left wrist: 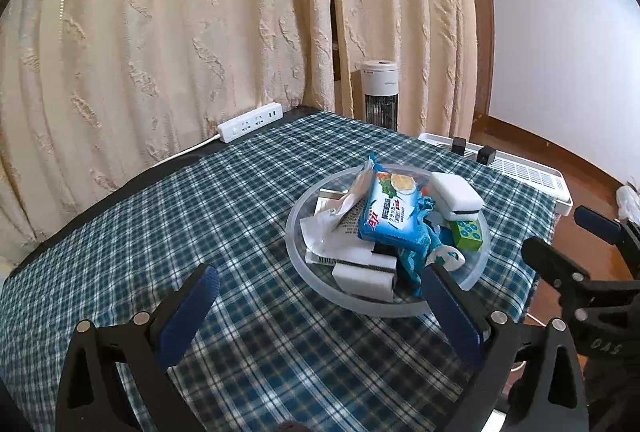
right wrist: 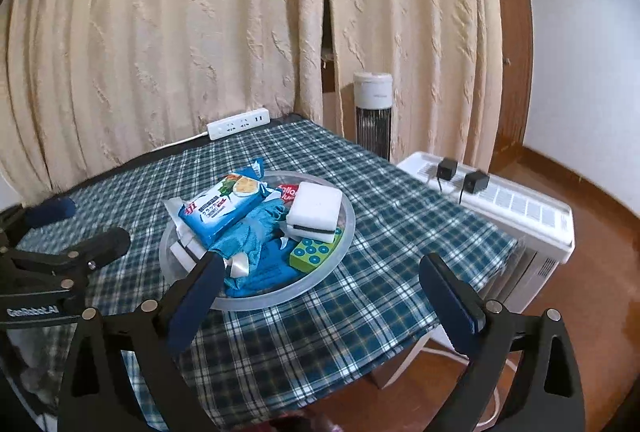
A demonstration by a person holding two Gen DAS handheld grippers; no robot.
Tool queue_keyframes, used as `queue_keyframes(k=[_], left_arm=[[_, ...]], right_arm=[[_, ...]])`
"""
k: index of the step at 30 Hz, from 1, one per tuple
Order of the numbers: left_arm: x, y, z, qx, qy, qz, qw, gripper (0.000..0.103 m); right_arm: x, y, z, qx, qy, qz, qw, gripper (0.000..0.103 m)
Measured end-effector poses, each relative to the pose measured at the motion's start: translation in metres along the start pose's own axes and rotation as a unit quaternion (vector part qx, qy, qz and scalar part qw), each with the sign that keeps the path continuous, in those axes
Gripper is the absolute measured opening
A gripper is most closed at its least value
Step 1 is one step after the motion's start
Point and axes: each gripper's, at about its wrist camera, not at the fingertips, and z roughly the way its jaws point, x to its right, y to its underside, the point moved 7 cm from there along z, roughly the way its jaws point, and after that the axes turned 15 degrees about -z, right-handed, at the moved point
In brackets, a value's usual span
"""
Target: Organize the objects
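Observation:
A clear round plastic bowl (left wrist: pixel 298 244) sits on the plaid tablecloth, also in the right wrist view (right wrist: pixel 348 228). It holds a blue cracker pack (left wrist: pixel 390 210), a white sponge block (left wrist: pixel 456 194), a green dotted block (left wrist: pixel 468 234), a teal cloth (left wrist: pixel 416 256), white paper packets (left wrist: pixel 332 232) and a second white sponge (left wrist: pixel 364 278). My left gripper (left wrist: pixel 320 292) is open and empty just in front of the bowl. My right gripper (right wrist: pixel 320 278) is open and empty at the bowl's near right side.
A white power strip (left wrist: pixel 250 122) lies at the table's far edge by the beige curtains. A white tower fan (left wrist: pixel 380 92) stands behind the table. A white heater (right wrist: pixel 500 204) with two black adapters stands right of the table, above wooden floor.

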Motion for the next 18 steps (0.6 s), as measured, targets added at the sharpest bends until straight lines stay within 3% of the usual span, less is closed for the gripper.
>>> queue_keyframes(k=[13,18], left_arm=[[0.004,0.006,-0.015,0.013,-0.007,-0.003,0.9999,0.103],[0.004,0.008,-0.009,-0.005,0.009,-0.016,0.9998,0.103]], right_arm=[[-0.007,0.006,-0.002,0.004,0.0,-0.017,1.0,0.099],[-0.004,0.01,0.004,-0.005,0.0,-0.015,1.0,0.098]])
